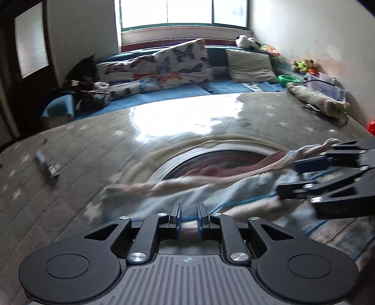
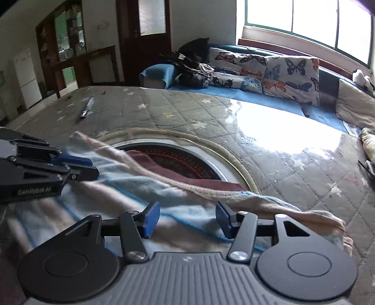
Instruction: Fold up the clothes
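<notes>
At the bottom of the left wrist view, the left gripper [image 1: 189,217] has its blue pads drawn close together with a fold of the striped garment [image 1: 211,194] pinched between them. The cloth, in pale blue, pink and cream bands, spreads across the lower middle and right of that frame, blurred.

In the right wrist view, the right gripper [image 2: 187,219] sits at the bottom centre with its pads wide apart, hovering just over the same garment [image 2: 131,187] and holding nothing. The left gripper [image 2: 77,167] enters this frame at middle left, its tips closed on the cloth's edge. The right gripper [image 1: 290,176] shows at the right edge of the left view, fingers spread.

The garment lies on a grey quilted cover with white stars [image 2: 293,183], partly draped over a round inset [image 2: 182,159] with a dark red centre and rope-like rim.

Farther off, a small dark tool [image 2: 85,110] lies at upper left on the cover. Beyond, butterfly-print cushions [image 2: 288,75] rest on a blue sofa [image 2: 161,70] under a bright window [image 2: 311,21].
</notes>
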Demonstrator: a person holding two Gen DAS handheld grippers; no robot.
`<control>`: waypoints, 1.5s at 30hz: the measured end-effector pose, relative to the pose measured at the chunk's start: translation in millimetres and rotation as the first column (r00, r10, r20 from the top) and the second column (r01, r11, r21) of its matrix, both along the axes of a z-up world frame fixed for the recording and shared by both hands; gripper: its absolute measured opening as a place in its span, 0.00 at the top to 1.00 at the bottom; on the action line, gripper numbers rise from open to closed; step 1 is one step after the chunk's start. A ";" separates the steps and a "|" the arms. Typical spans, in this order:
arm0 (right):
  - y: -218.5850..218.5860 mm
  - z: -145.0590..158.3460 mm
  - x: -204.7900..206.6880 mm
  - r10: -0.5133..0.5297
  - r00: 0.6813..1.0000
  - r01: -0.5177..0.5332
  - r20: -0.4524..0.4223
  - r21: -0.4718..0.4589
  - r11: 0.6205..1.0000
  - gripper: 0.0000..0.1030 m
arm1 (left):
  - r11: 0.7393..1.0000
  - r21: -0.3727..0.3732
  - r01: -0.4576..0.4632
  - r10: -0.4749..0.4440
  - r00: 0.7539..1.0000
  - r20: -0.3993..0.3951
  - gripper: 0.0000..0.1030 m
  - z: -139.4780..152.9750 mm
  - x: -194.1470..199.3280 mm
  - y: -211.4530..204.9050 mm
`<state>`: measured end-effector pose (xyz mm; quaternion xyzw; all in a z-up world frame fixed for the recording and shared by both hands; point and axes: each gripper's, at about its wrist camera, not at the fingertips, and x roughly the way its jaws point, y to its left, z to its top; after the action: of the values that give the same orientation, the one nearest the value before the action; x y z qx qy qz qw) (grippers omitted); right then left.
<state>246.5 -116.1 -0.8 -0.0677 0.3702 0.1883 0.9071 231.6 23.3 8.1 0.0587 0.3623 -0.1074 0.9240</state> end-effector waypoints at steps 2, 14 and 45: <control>1.4 4.3 -12.0 0.019 1.000 -0.019 0.013 -0.013 1.000 0.47 | 1.000 0.002 -0.016 0.016 1.000 0.025 0.84 2.7 -15.5 7.6; -6.1 7.4 -115.9 0.148 0.989 -0.148 -0.002 -0.050 0.988 0.44 | 0.989 -0.008 -0.150 0.151 0.988 0.039 0.54 1.6 -95.6 37.4; -22.3 22.5 -206.7 0.191 0.981 -0.188 0.029 -0.080 0.979 0.68 | 0.979 -0.157 -0.133 0.118 0.988 -0.101 0.90 12.3 -193.9 74.5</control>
<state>39.8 -138.4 21.6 -0.1409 0.3523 0.2582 0.8885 37.7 97.8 20.4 -0.0452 0.3973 -0.0804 0.9131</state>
